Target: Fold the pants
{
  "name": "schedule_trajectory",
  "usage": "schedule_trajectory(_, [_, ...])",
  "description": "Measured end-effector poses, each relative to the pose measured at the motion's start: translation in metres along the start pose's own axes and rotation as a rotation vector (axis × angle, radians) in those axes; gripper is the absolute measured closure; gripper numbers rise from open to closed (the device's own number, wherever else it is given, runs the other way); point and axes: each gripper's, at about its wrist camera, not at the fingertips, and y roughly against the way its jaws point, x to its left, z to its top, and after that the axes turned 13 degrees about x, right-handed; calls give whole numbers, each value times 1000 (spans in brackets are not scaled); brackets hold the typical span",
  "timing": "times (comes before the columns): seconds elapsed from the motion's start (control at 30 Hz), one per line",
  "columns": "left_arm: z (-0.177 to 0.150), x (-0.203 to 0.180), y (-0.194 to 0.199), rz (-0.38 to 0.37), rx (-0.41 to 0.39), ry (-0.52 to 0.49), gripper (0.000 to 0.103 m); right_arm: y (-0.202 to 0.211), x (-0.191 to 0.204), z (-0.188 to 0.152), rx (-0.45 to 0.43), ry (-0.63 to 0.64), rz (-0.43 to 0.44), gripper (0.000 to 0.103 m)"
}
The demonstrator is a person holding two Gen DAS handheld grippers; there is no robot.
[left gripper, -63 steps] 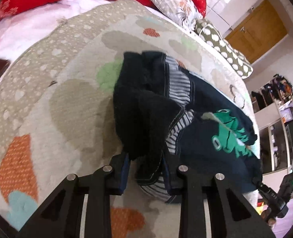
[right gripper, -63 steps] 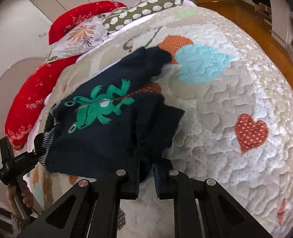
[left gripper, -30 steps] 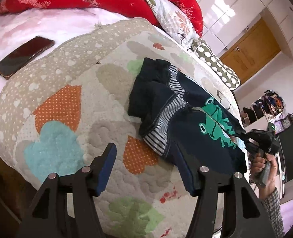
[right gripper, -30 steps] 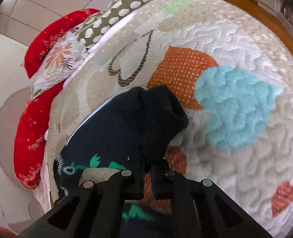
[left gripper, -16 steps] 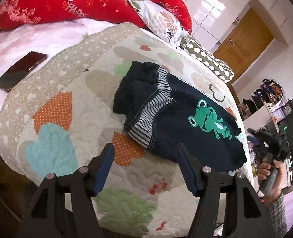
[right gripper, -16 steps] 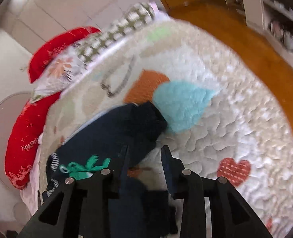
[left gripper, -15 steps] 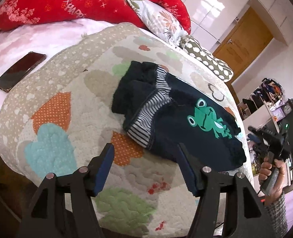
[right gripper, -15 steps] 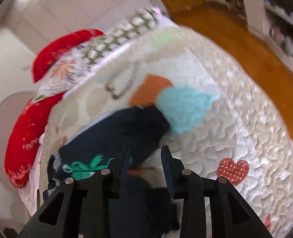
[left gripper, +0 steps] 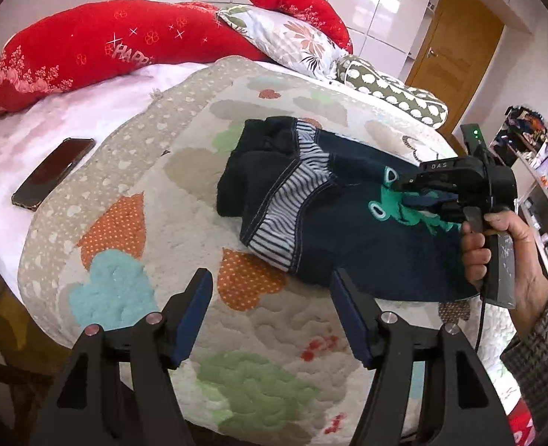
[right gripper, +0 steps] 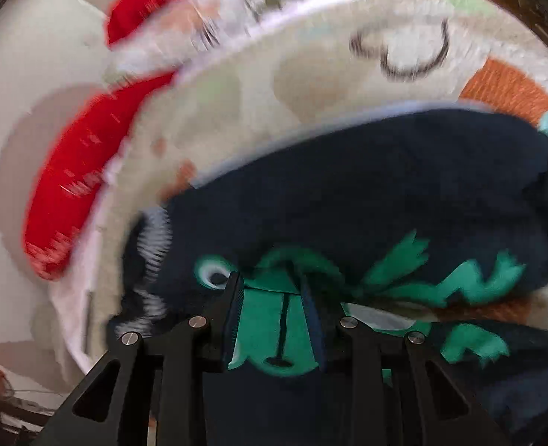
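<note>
Since half a second ago the right gripper (left gripper: 413, 195) has swung in from the bed's far edge to sit over the frog print (left gripper: 404, 204) on the pants (left gripper: 333, 219); the right wrist view is smeared with motion. Within the last second its jaws went from pinched on the leg cuff to partly parted. The left gripper (left gripper: 272, 310) has drawn back a little and its jaws have edged wider.

- Pants: dark navy, striped waistband (left gripper: 292, 200) turned outward, lying folded on the heart-print quilt (left gripper: 162, 171), waist end toward the red pillow (left gripper: 88, 48), legs toward the person's right hand (left gripper: 496, 245).
- Right gripper: jaws at a narrow gap, fingers framing the green frog print (right gripper: 274, 319) in its own view. Whether the pads touch or press the cloth cannot be told through the blur.
- Left gripper: jaws wide, nothing between them but bare quilt; it sits just short of the pants' near edge, not touching.
- Phone (left gripper: 52, 174): dark, flat on the pink sheet (left gripper: 88, 115) beside the quilt, well apart from the pants.
- Floral pillow (left gripper: 292, 42) and spotted cushion (left gripper: 389, 94) lie along the far edge of the bed.
</note>
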Motion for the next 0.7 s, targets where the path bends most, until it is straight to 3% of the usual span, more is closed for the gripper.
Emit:
schedule_trajectory(0.1, [-2, 2, -1, 14, 0, 0, 38, 12, 2, -11, -46, 28, 13, 68])
schedule_trajectory(0.23, [-2, -3, -2, 38, -1, -4, 38, 58, -4, -52, -145, 112, 20, 68])
schedule_trajectory(0.4, [-7, -22, 3, 74, -3, -37, 38, 105, -41, -126, -296, 157, -82, 53])
schedule_trajectory(0.47, [-7, -31, 8, 76, -7, -50, 38, 116, -59, -148, -341, 130, -118, 52])
schedule_trajectory(0.6, [-6, -50, 27, 79, -34, -82, 37, 130, -92, -176, -380, 32, -109, 52])
schedule_trajectory(0.7, [-7, -64, 44, 99, -75, -106, 28, 155, -98, -185, -437, 33, -148, 52])
